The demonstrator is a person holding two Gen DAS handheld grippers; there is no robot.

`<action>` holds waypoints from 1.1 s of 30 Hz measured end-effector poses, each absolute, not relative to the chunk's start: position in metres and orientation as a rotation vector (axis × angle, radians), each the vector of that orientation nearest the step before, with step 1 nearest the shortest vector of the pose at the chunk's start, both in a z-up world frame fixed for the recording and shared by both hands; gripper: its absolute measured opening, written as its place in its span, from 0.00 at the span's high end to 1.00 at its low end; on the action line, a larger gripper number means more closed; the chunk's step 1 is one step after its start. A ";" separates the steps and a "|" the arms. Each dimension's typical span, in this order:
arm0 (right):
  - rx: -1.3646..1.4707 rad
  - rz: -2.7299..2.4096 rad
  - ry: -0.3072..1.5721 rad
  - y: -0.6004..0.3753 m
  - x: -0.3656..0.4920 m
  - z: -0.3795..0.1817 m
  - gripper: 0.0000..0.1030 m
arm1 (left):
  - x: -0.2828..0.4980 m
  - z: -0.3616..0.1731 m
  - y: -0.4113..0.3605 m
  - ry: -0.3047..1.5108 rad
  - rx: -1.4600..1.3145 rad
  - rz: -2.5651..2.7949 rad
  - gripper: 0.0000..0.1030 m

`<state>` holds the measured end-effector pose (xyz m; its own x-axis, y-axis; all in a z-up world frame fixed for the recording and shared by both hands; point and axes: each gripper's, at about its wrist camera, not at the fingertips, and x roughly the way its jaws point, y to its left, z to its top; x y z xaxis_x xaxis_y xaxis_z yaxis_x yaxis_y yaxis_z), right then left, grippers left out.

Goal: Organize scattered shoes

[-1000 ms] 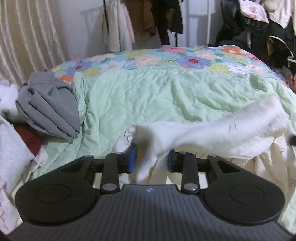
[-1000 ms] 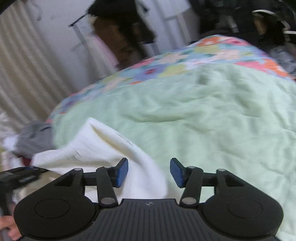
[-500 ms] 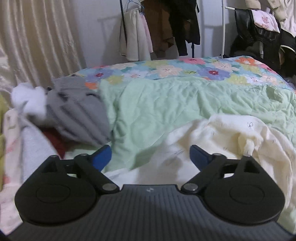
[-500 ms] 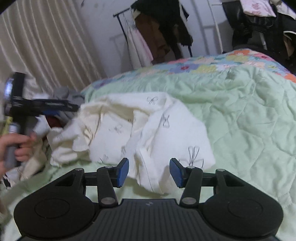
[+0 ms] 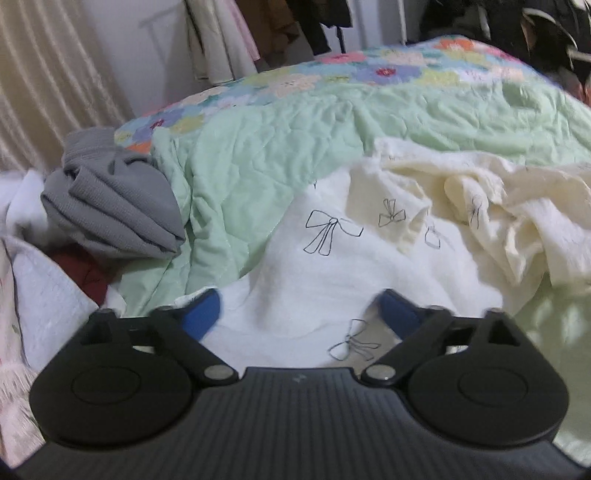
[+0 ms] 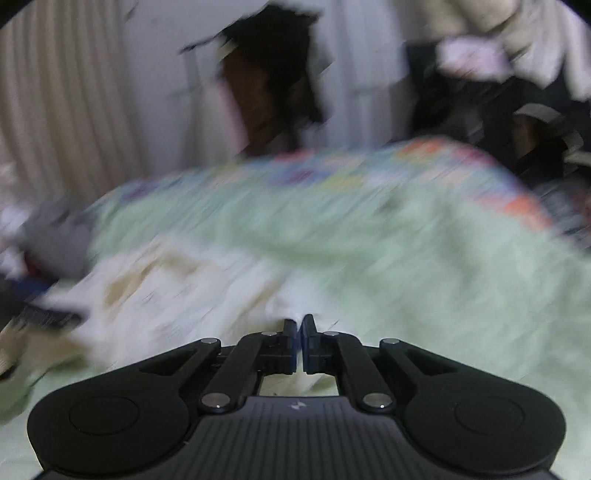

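Observation:
No shoes show in either view. A white and cream garment with black bow prints (image 5: pixel 369 251) lies crumpled on the green quilt (image 5: pixel 295 147) of a bed. My left gripper (image 5: pixel 299 310) is open, its blue pads either side of a fold of the garment. My right gripper (image 6: pixel 298 328) is shut on an edge of the white garment (image 6: pixel 207 288); this view is blurred by motion.
A grey folded garment (image 5: pixel 110 206) lies at the bed's left, above dark red cloth (image 5: pixel 85 273) and pale fabrics (image 5: pixel 40 306). Clothes hang on a rack (image 5: pixel 258 33) behind the bed. Beige curtains (image 5: pixel 44 74) hang at the left. The floral quilt end (image 5: pixel 369 70) lies farther back.
My left gripper let go of the garment and opened wide, then came closer over it. My right gripper closed from open onto the garment's edge and is moving fast.

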<state>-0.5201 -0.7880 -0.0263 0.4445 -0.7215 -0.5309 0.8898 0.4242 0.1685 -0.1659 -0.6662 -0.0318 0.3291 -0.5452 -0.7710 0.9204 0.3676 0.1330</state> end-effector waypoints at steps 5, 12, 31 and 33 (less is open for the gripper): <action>0.516 -1.124 0.419 -0.818 -0.554 -0.030 0.96 | -0.156 -0.023 -0.661 0.717 0.594 -1.006 0.35; 0.601 -1.144 0.436 -0.816 -0.559 -0.050 0.57 | -0.183 -0.030 -0.678 0.635 0.737 -0.977 0.03; 0.491 -0.855 0.427 -0.823 -0.498 -0.058 0.98 | -0.121 -0.015 -0.680 0.686 0.588 -0.958 0.78; 0.451 -0.920 0.323 -0.819 -0.514 -0.036 0.98 | -0.118 -0.014 -0.680 0.668 0.587 -0.960 0.74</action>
